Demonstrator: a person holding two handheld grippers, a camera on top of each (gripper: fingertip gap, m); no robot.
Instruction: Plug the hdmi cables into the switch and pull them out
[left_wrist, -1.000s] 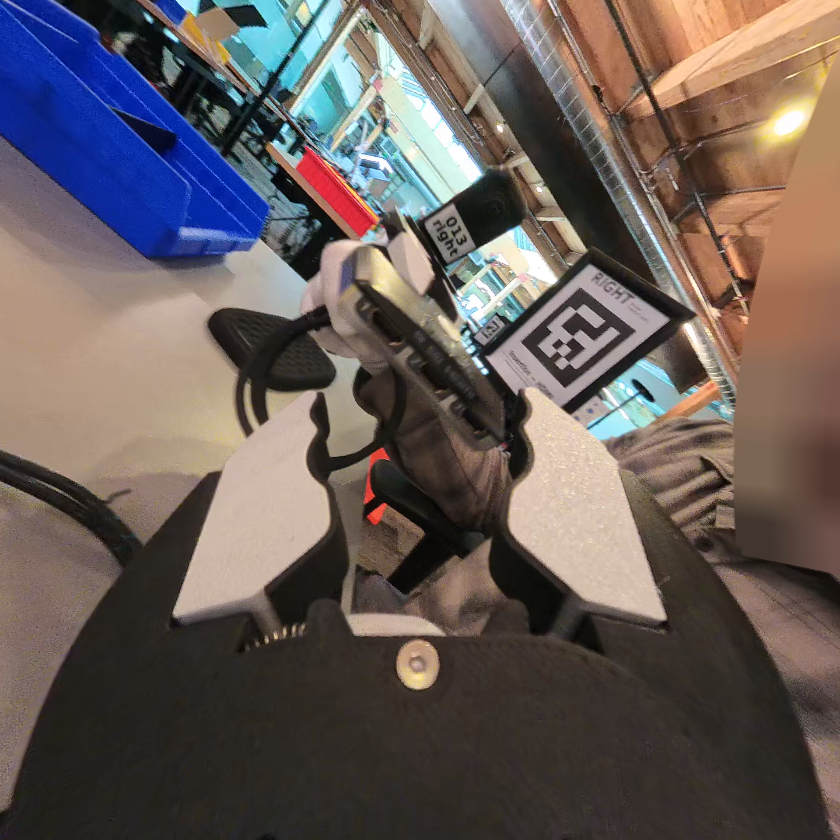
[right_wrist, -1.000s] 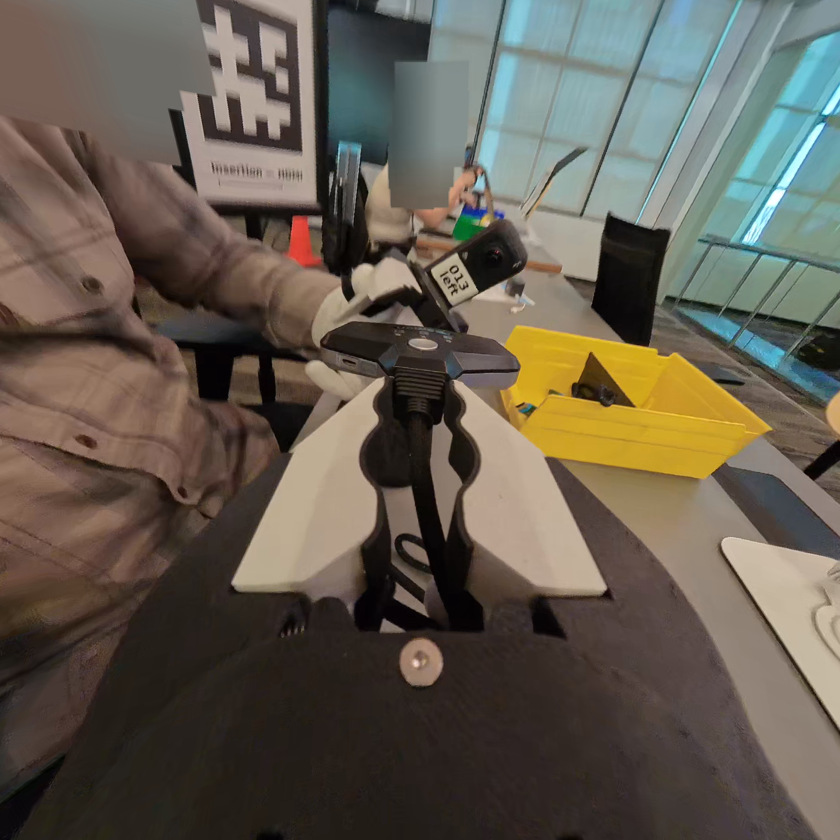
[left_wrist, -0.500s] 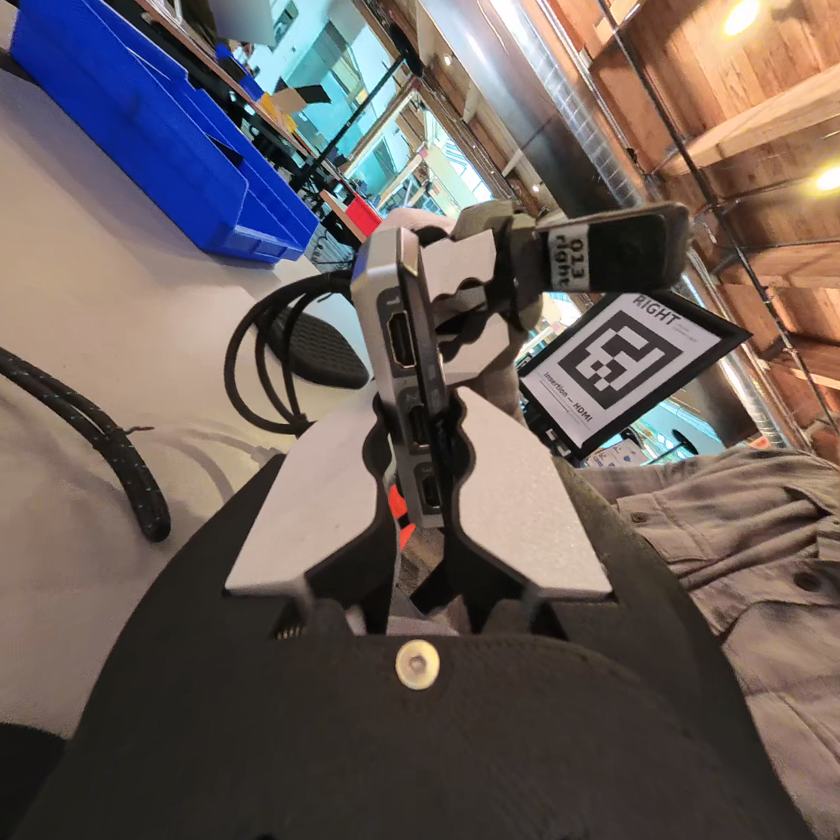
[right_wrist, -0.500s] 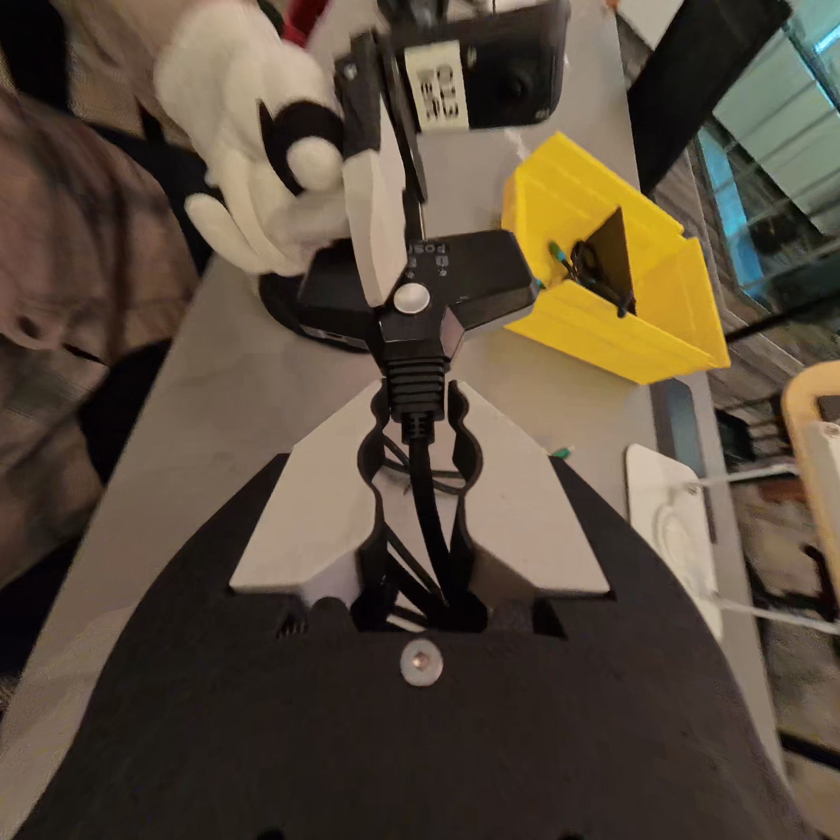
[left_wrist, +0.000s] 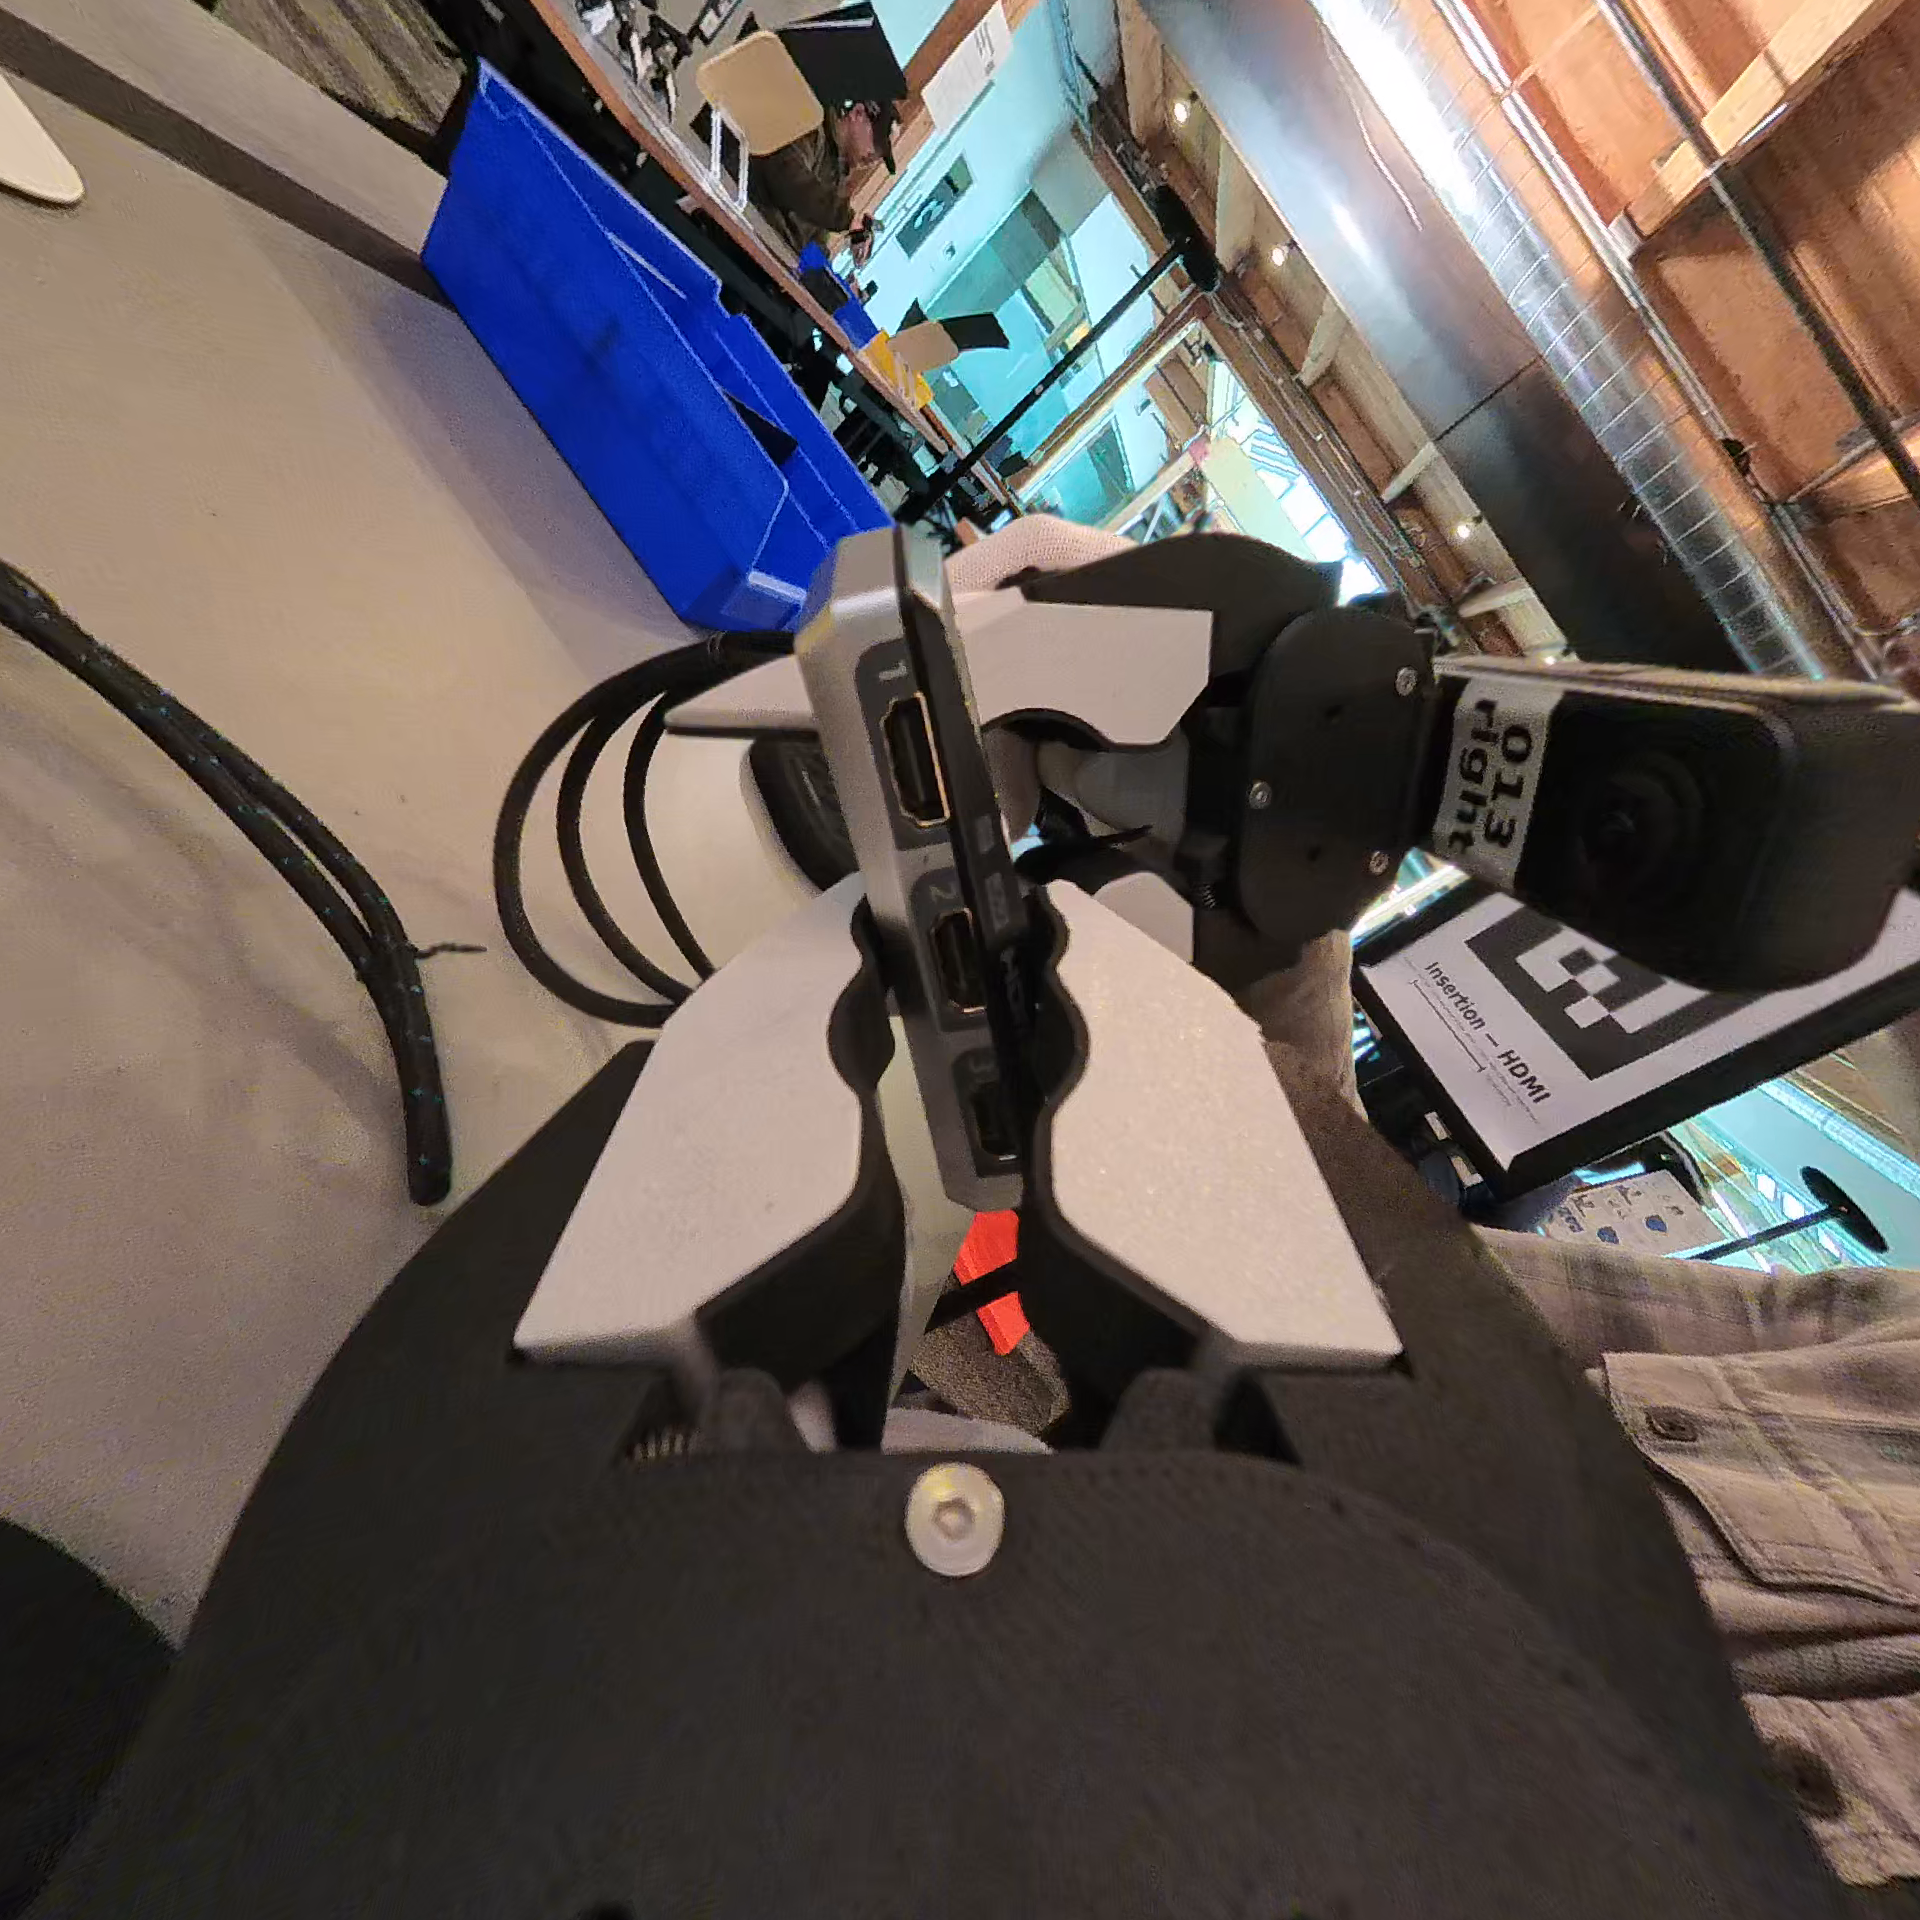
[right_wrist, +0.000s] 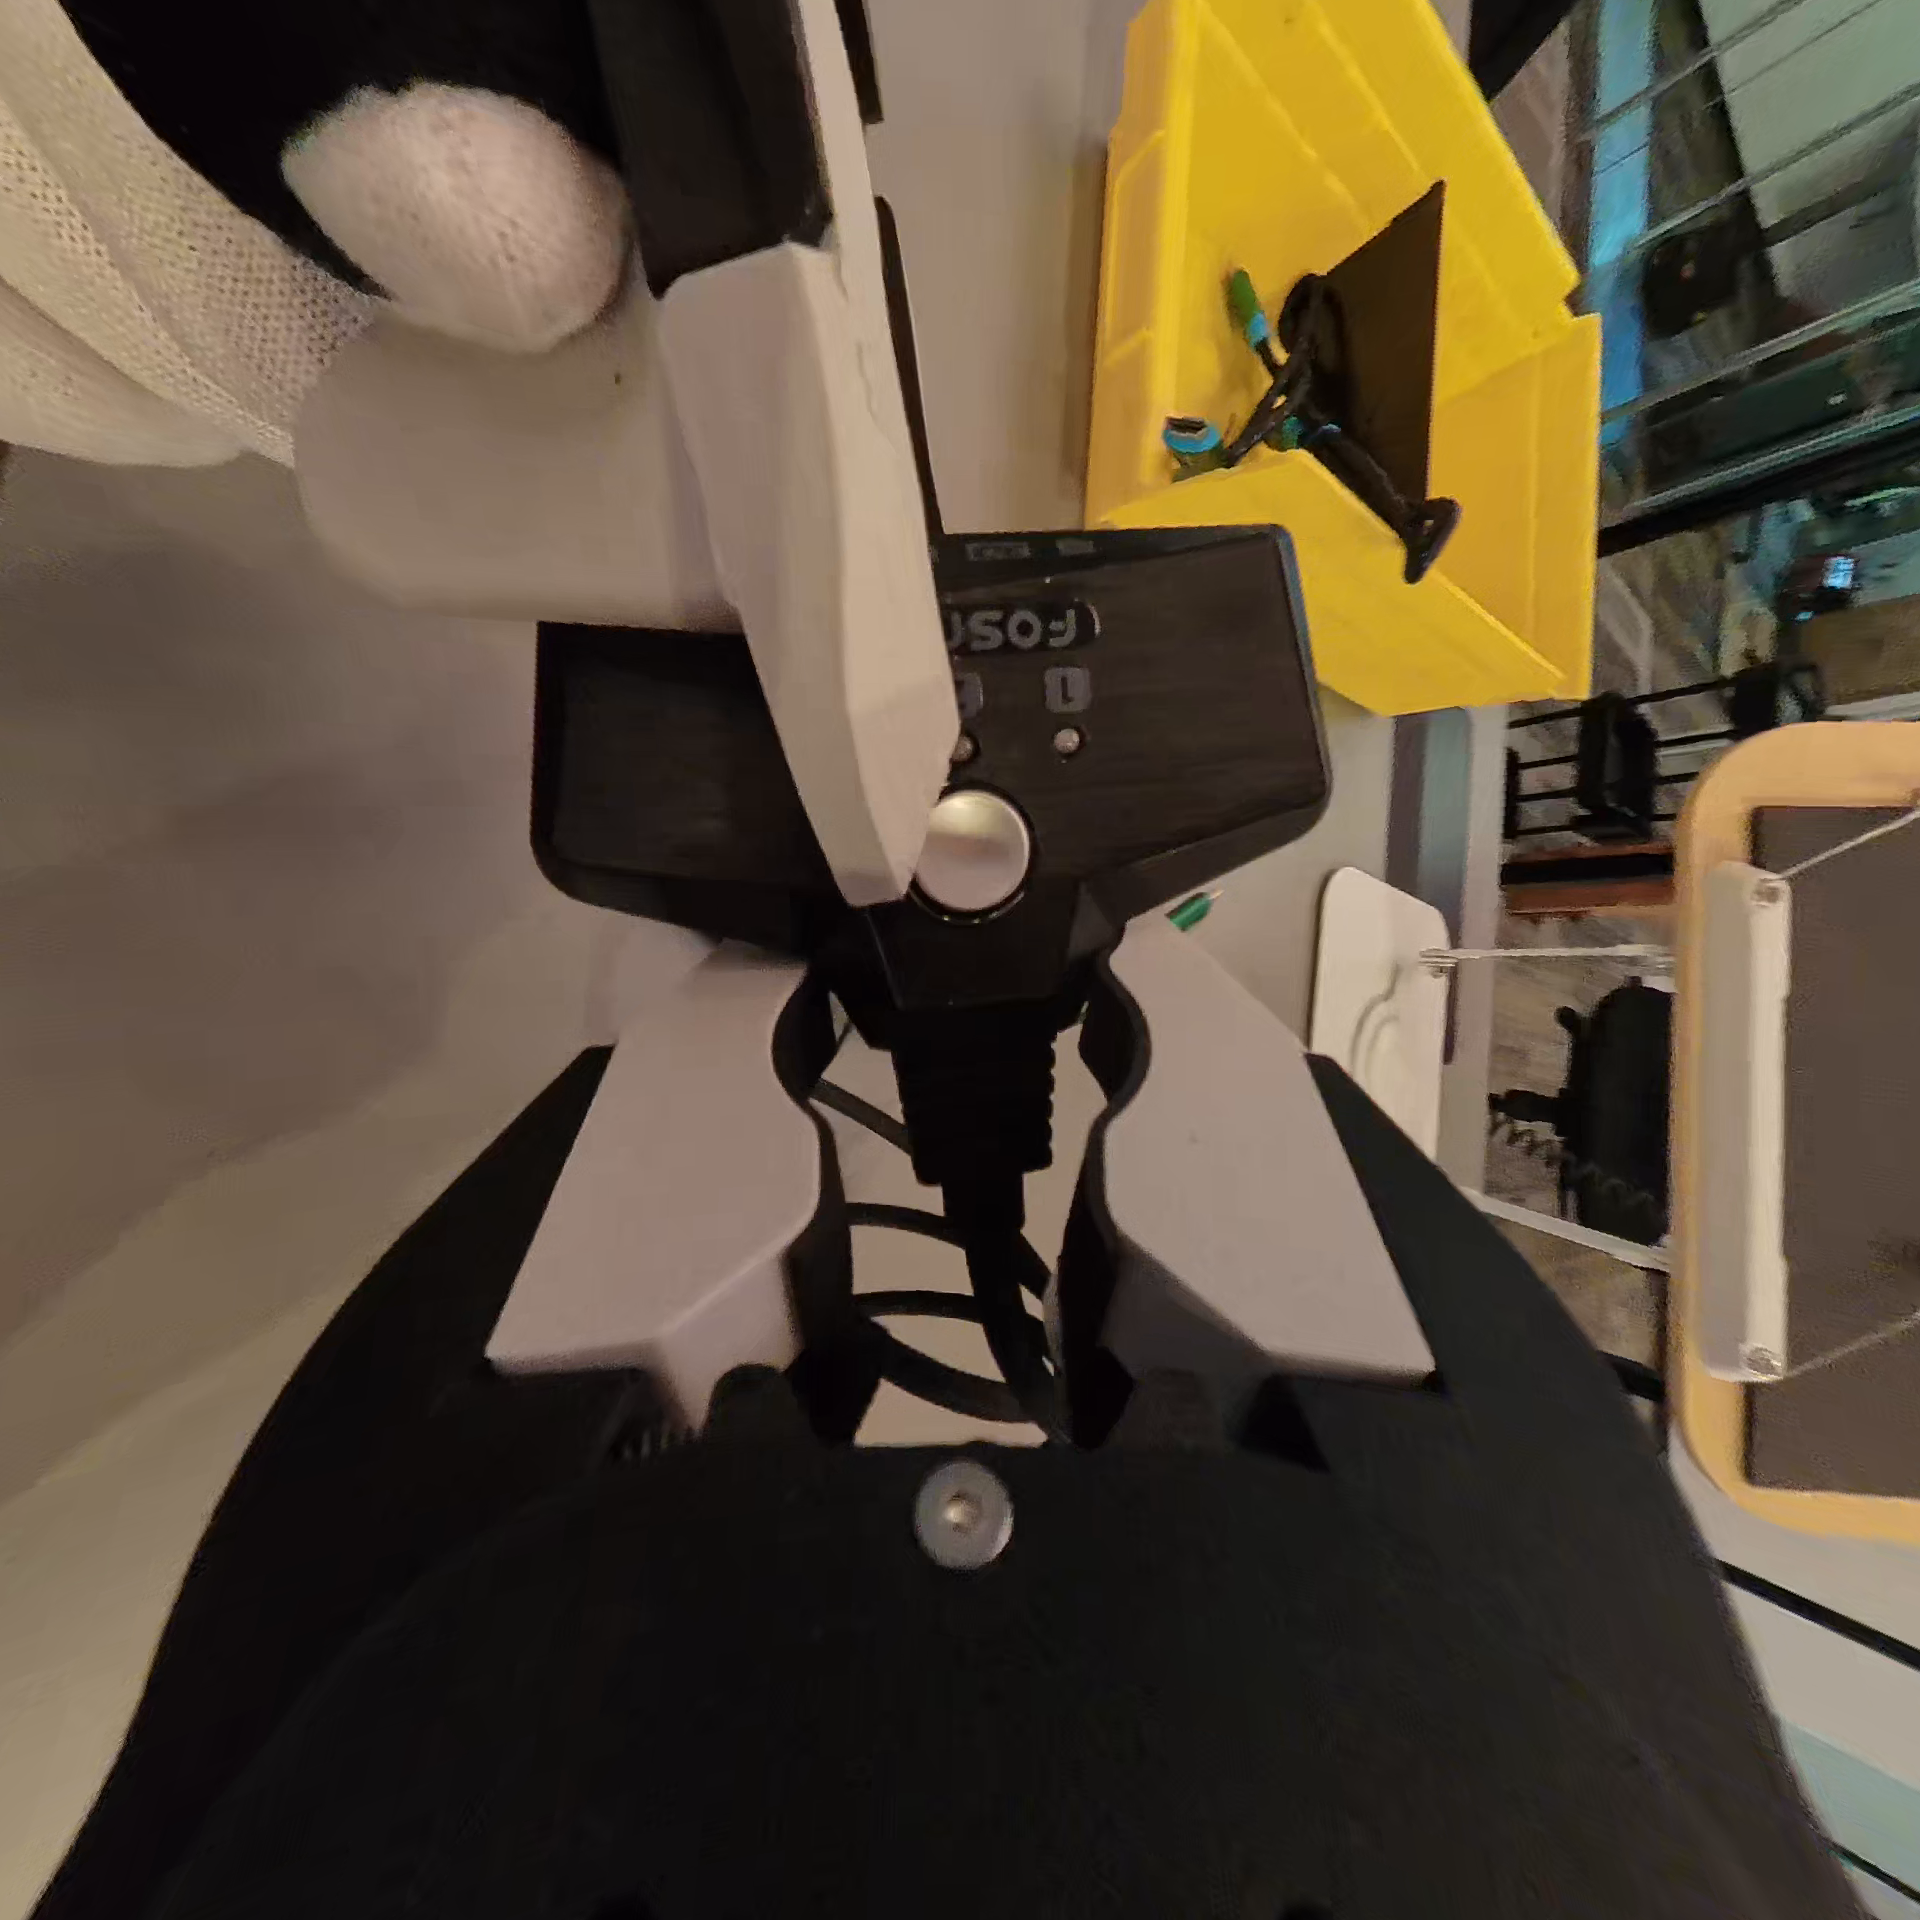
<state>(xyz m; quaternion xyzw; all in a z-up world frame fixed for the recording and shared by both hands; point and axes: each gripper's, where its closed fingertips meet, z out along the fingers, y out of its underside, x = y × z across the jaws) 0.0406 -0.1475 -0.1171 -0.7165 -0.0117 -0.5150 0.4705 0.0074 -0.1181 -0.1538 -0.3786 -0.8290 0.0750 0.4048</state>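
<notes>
Right claw gripping switch, yellow bin

A pale grey desk carries a blue bin at its far side, a braided black cable nearer, and a yellow bin holding small cables.

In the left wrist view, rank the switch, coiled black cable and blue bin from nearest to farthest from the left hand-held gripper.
1. Switch: clamped in the left hand-held gripper.
2. Coiled black cable: on the table, left.
3. Blue bin: upper left, beyond.
</notes>
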